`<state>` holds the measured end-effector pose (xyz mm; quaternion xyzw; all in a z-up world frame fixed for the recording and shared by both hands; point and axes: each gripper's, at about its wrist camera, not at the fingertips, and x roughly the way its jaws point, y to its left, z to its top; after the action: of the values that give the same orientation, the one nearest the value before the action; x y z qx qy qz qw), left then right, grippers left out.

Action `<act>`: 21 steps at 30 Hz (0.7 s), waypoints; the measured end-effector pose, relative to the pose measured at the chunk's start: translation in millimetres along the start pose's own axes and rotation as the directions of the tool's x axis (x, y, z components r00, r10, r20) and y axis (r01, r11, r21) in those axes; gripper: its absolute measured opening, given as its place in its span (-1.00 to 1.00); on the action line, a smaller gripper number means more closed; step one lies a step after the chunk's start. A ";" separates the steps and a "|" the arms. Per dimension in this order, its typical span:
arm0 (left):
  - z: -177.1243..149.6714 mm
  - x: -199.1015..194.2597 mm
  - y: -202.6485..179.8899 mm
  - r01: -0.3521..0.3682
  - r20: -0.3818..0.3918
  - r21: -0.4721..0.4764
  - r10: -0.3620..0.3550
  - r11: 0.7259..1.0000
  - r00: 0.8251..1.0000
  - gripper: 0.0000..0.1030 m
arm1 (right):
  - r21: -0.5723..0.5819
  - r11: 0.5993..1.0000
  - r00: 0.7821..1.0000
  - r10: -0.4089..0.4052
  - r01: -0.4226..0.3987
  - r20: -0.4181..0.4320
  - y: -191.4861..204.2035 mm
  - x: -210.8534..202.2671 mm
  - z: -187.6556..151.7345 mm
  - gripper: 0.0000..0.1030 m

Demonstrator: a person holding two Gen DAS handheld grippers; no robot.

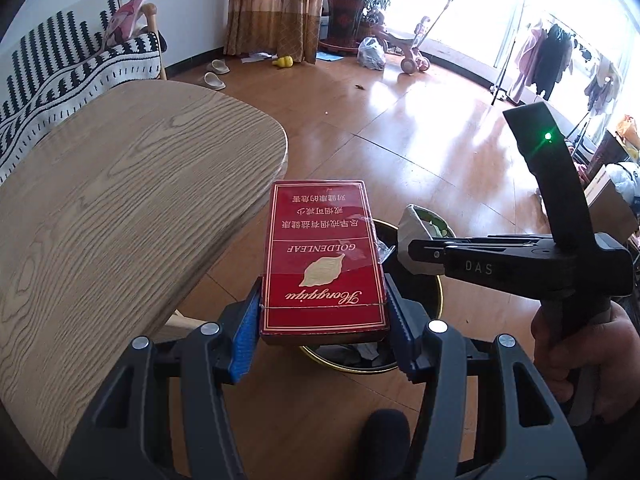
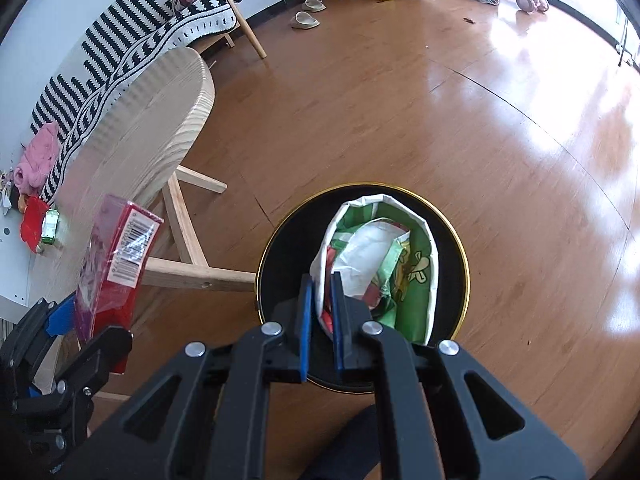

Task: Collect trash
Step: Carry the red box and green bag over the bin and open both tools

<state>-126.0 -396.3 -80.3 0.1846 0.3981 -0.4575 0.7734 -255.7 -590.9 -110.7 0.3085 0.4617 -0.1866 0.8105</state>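
Clamped in my left gripper (image 1: 324, 312), the red cigarette carton (image 1: 322, 256) points its long axis away from me, its far end over the near-left rim of the black bin (image 2: 460, 256). My right gripper (image 2: 320, 320), nearer the bin, pinches a crumpled green wrapper (image 2: 380, 264) directly above the opening. Left stands the wooden table (image 1: 120, 200); beyond it, glossy floor (image 2: 440, 100).

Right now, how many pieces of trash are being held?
2: a red box in the left gripper, and a green wrapper in the right gripper, over the bin.
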 end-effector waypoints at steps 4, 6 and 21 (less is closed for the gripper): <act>0.6 0.9 1.6 0.000 -0.003 -0.001 0.000 1.000 1.000 0.06 | 0.010 1.000 1.000 0.003 -0.003 -0.004 -3.6 -0.5 1.7 -0.82; 0.4 1.1 1.2 0.000 -0.005 0.004 0.000 1.000 1.000 0.06 | 0.028 1.000 1.000 0.000 0.001 -0.024 -2.1 3.8 3.7 -0.71; -1.5 16.4 -10.8 0.041 -0.042 0.001 -0.040 0.999 0.998 0.06 | 0.152 0.988 0.997 -0.007 -0.005 0.074 -29.8 -26.1 7.0 0.61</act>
<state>-131.6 -410.1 -93.3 0.1868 0.4176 -0.4695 0.7552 -281.9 -617.3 -95.3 0.3618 0.4159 -0.2329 0.8012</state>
